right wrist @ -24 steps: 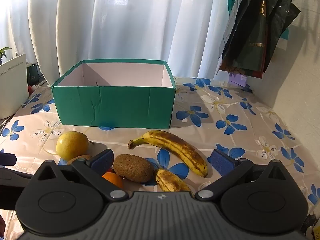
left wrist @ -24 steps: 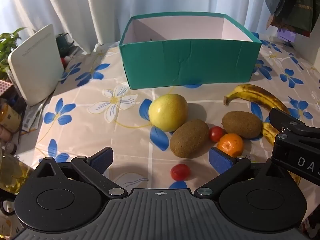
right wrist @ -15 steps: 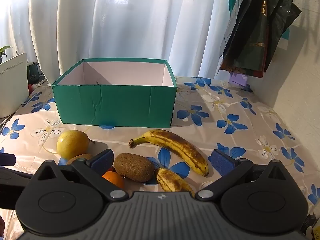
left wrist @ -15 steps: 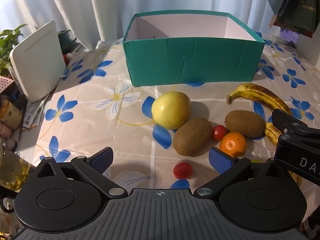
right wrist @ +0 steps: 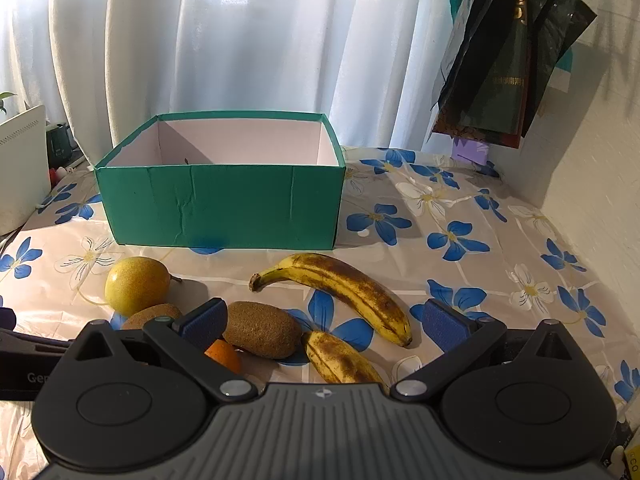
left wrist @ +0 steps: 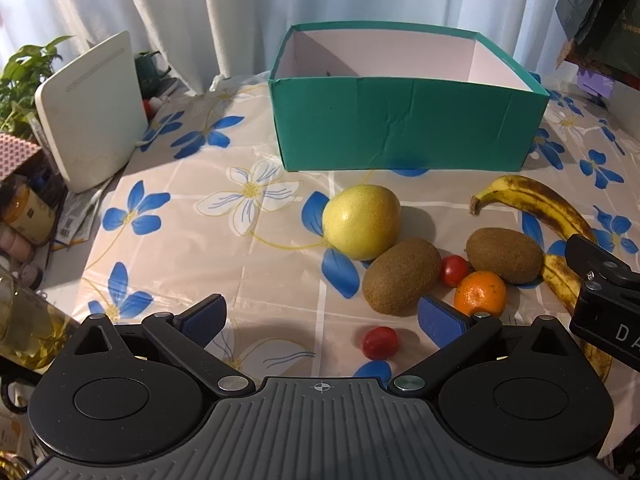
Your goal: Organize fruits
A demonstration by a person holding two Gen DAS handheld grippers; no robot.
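Observation:
An empty green box (left wrist: 404, 128) (right wrist: 224, 204) stands at the back of the flowered table. In front of it lie a yellow pear (left wrist: 361, 222) (right wrist: 137, 282), two kiwis (left wrist: 401, 276) (left wrist: 505, 255) (right wrist: 261, 335), a tangerine (left wrist: 480, 293) (right wrist: 224, 356), two cherry tomatoes (left wrist: 380, 343) (left wrist: 455, 270), a long spotted banana (left wrist: 536, 204) (right wrist: 340, 288) and a short banana (right wrist: 340, 358). My left gripper (left wrist: 320, 322) hovers open above the near tomato. My right gripper (right wrist: 320, 322) stands open over the kiwi and short banana. Neither holds anything.
A white router (left wrist: 94, 108) leans at the table's left edge, with a plant (left wrist: 24, 76), jars (left wrist: 28, 210) and a glass bottle (left wrist: 24, 320) beside it. White curtains (right wrist: 240, 40) hang behind. Dark bags (right wrist: 512, 60) hang at the right wall (right wrist: 592, 140).
In the left wrist view the fruit and box have slid slightly right and down in the picture. The right wrist view is nearly the same. Both grippers stay open.

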